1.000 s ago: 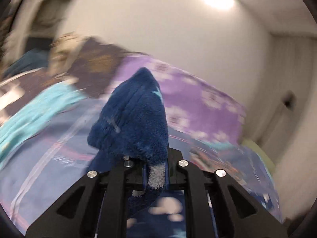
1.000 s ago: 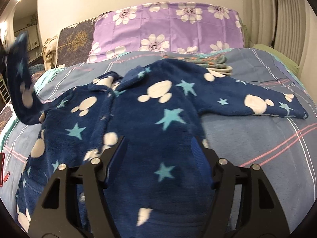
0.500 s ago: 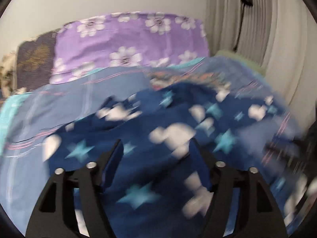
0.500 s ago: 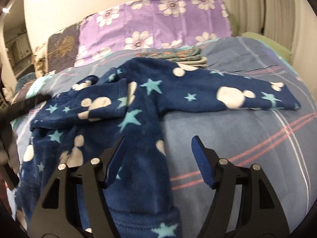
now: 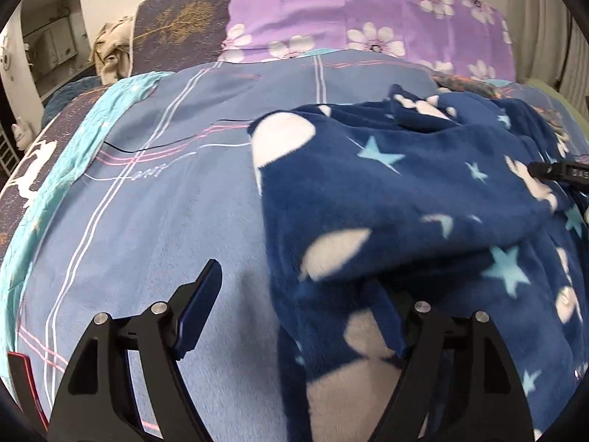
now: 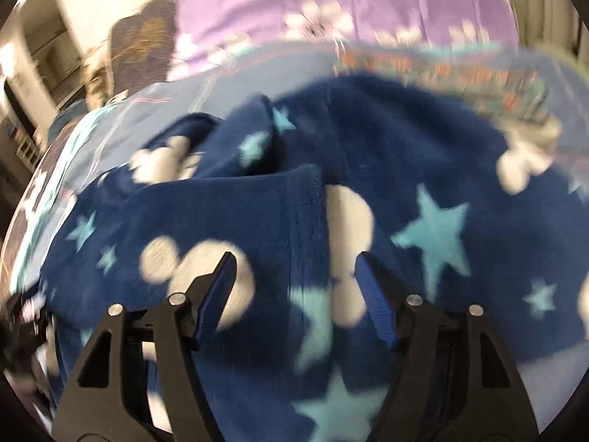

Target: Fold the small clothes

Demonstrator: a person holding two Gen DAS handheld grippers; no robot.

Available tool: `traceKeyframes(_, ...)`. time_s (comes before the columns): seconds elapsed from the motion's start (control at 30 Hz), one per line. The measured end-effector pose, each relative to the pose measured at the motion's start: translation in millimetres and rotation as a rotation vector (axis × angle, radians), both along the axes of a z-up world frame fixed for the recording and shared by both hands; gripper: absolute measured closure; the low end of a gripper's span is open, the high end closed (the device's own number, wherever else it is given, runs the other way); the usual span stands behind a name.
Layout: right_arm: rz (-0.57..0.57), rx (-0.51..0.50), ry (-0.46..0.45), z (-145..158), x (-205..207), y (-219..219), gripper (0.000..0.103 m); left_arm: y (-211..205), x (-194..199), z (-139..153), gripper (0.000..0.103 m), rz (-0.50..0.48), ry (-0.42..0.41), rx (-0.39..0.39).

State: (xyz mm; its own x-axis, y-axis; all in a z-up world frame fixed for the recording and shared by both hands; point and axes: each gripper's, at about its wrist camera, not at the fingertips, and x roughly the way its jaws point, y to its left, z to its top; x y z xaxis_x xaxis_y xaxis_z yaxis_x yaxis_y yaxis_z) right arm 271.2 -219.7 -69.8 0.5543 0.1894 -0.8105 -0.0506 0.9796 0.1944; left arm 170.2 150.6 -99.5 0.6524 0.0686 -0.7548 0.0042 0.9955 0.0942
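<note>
the garment (image 5: 423, 199) is a small fleece top, dark blue, plush, printed with pale blue stars and cream round-eared head shapes. it lies on the bed's blue checked sheet (image 5: 176, 191), taking the right part of the left view and nearly all of the right view. one sleeve is folded in across the chest, its cuff edge (image 6: 309, 199) running down the middle of the right view. the collar end points toward the purple flowered pillow (image 5: 368, 11).

the left gripper (image 5: 294, 309) hangs low over the sheet with jaws well apart, having just been opening; its left finger is over bare sheet, its right one is half hidden behind a fold of fleece, and nothing is pinched. the right gripper (image 6: 294, 287) hovers over the chest, jaws apart but just narrowing, fleece below them, no grip that i can see. that view is blurred.

the other tool's black part (image 5: 563, 173) at the left view's right edge bears white letters, only "das" readable.
</note>
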Motion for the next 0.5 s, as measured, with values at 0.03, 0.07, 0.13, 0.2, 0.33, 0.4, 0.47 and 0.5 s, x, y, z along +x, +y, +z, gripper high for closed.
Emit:
traceKeyframes(0.03, 0.023, 0.015, -0.021, 7, -1, 4, 0.080, -1, 1, -1, 0.025, 0.004, -0.001, 0.009)
traceKeyframes(0.07, 0.030, 0.044, -0.047, 18, -7, 5, 0.094, -3, 1, -2, 0.027, 0.005, -0.004, 0.018)
traceKeyframes(0.13, 0.025, 0.050, -0.138, 45, -22, 4, 0.094, -3, -4, -2, 0.033, -0.002, -0.016, 0.038)
traceKeyframes(0.2, 0.020, 0.016, -0.251, 78, -41, 2, 0.094, -1, -11, -2, 0.035, 0.000, -0.027, 0.065)
traceKeyframes(0.33, -0.018, -0.207, -0.260, 75, -34, -2, 0.091, 5, -15, -6, 0.035, 0.017, -0.021, 0.065)
traceKeyframes(0.4, 0.023, -0.247, -0.116, 38, -21, -5, 0.083, 12, -15, -10, 0.035, 0.036, -0.007, 0.032)
traceKeyframes(0.47, 0.007, -0.189, -0.084, 24, -29, -17, 0.083, 22, -18, -8, 0.035, 0.056, 0.000, -0.021)
traceKeyframes(0.5, 0.001, -0.160, -0.108, 24, -38, -24, 0.078, 26, -20, -7, 0.035, 0.058, 0.002, -0.047)
